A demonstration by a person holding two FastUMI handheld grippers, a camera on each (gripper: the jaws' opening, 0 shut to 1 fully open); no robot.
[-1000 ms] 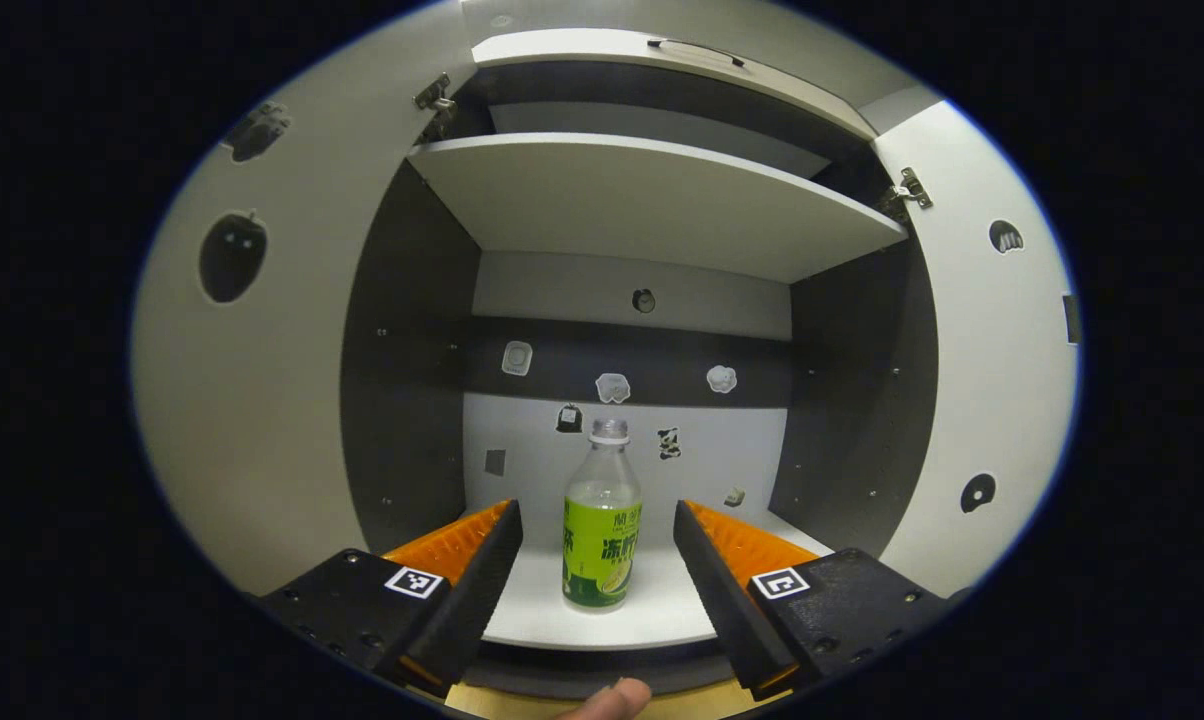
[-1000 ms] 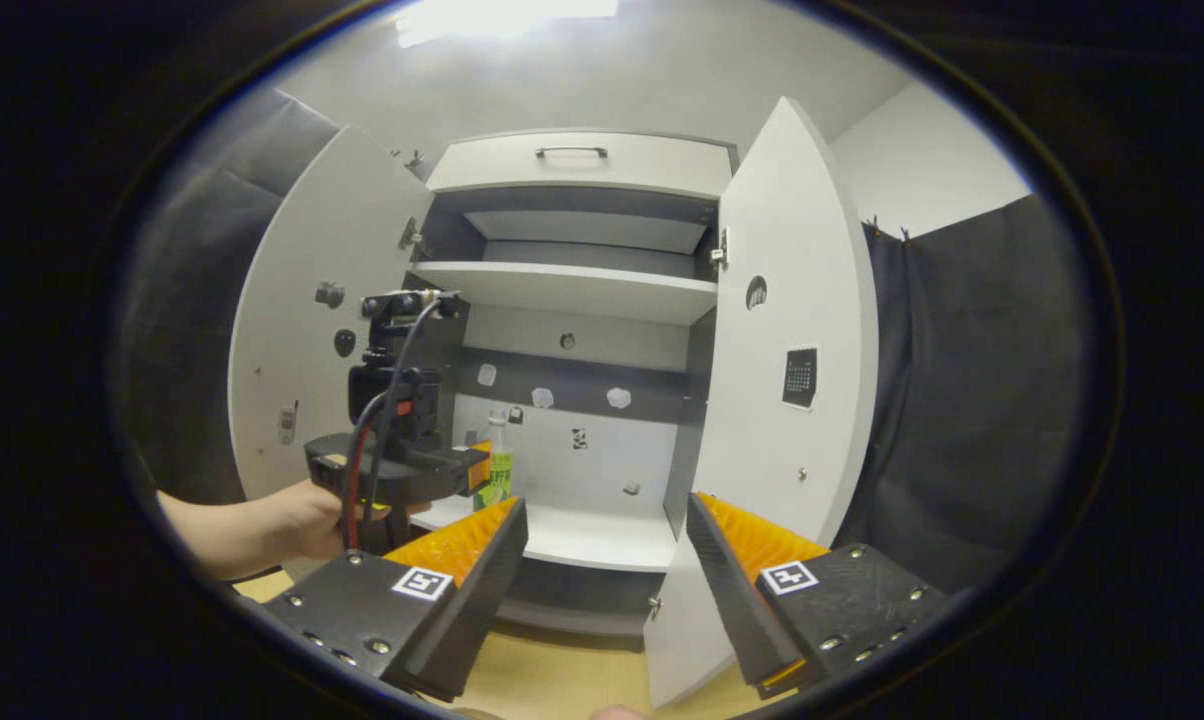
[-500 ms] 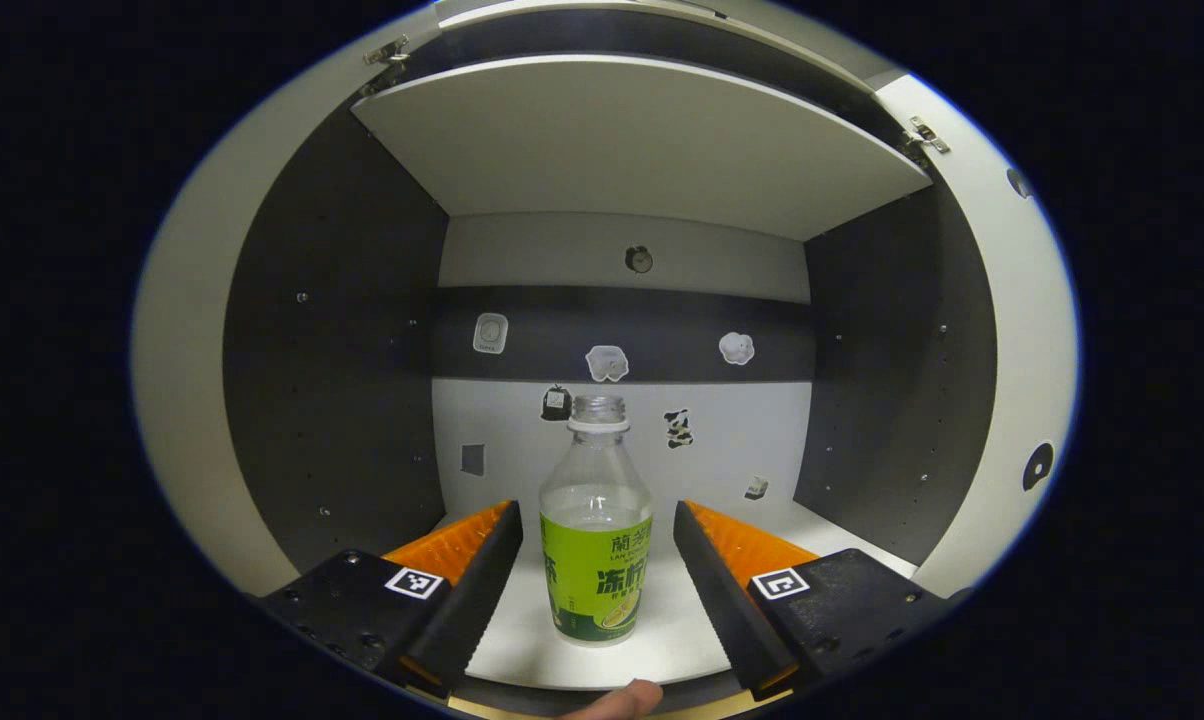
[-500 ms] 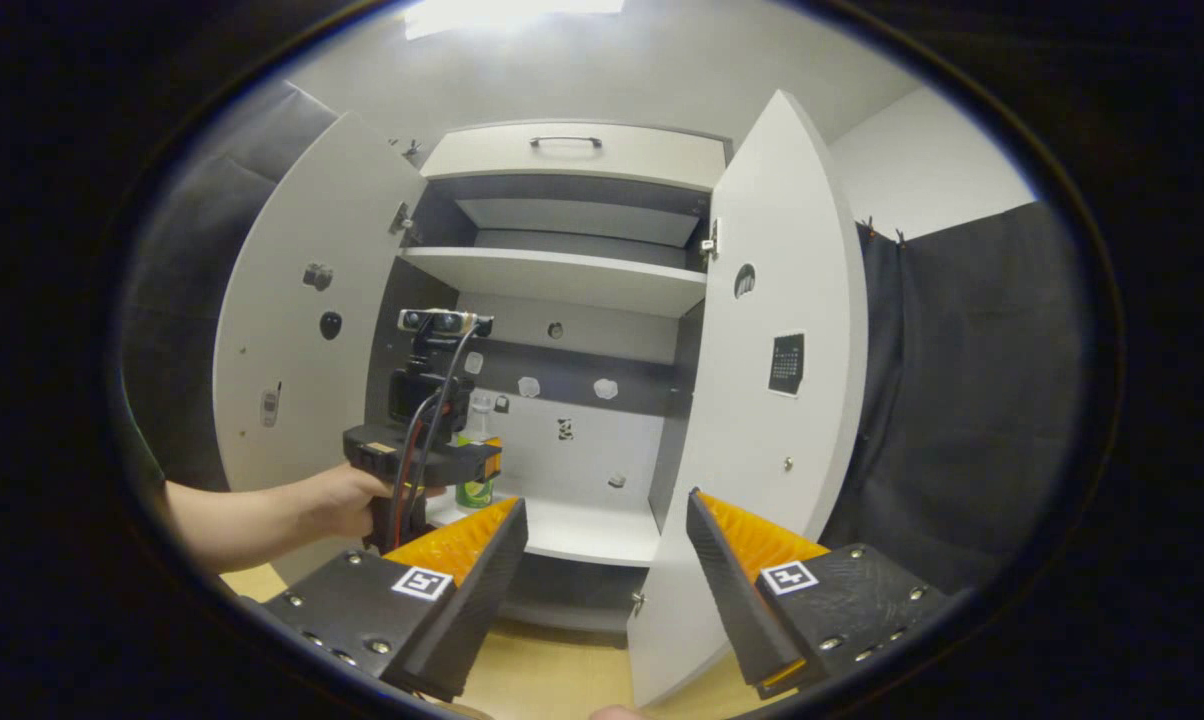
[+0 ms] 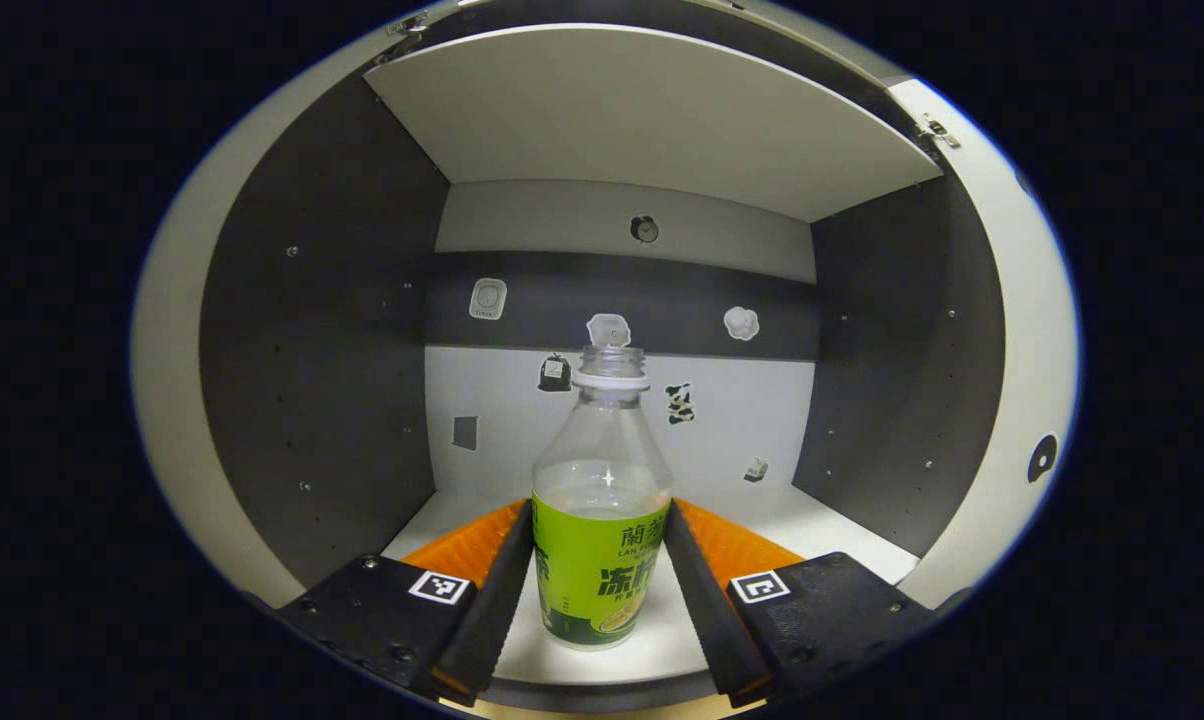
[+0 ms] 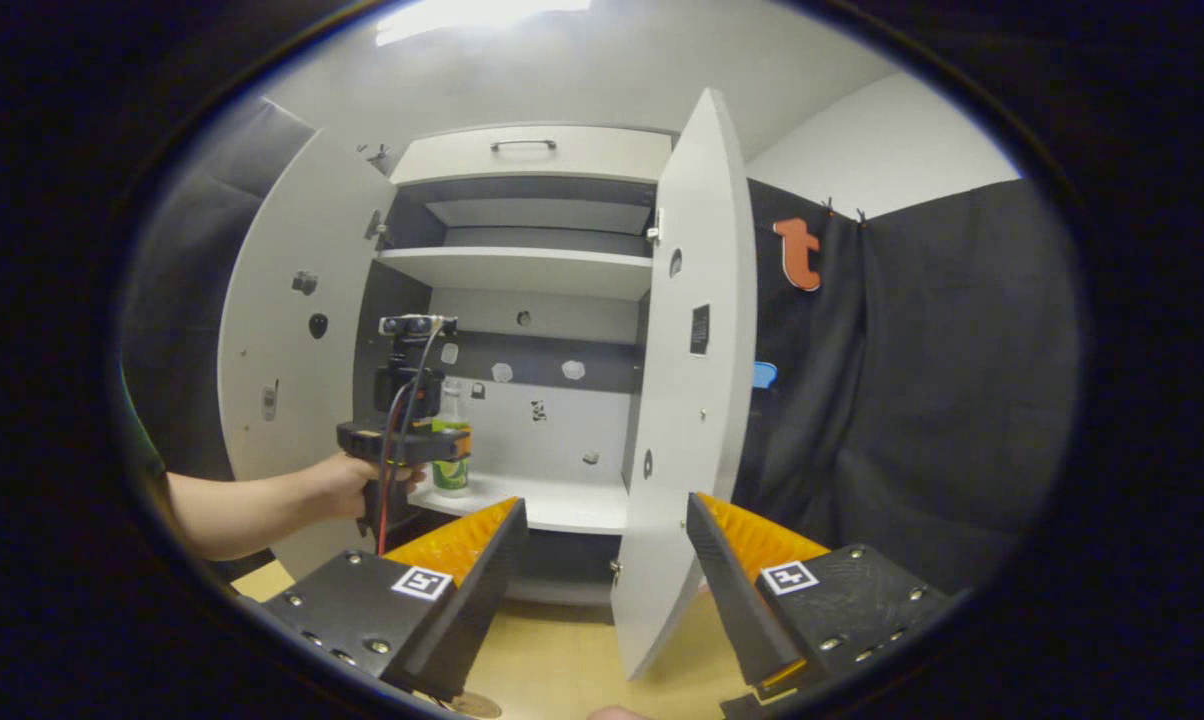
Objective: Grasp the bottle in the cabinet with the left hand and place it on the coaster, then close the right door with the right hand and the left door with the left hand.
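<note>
Jaws of left gripper (image 5: 600, 560) sit against both sides of the bottle (image 5: 600, 520), pressing on its green label band; grip looks closed on it. Bottle stands upright on the lower cabinet shelf (image 5: 822, 520), clear, uncapped, some liquid inside. Label carries printed writing, not read off here. Small stickers on the cabinet back wall (image 5: 722, 430) behind it.

In the right gripper view, a hand (image 6: 347, 485) and bare forearm reach in level from the left, holding the left gripper (image 6: 432, 445) at the bottle (image 6: 451, 440) inside the cabinet, a cable hanging from the device. Right gripper (image 6: 607, 560) jaws wide apart, holding nothing, touching nothing, hovering in front of the cabinet above the wooden desk (image 6: 562, 660). Right door (image 6: 687, 380) stands open, edge-on between those jaws; left door (image 6: 292, 340) swung wide open.
</note>
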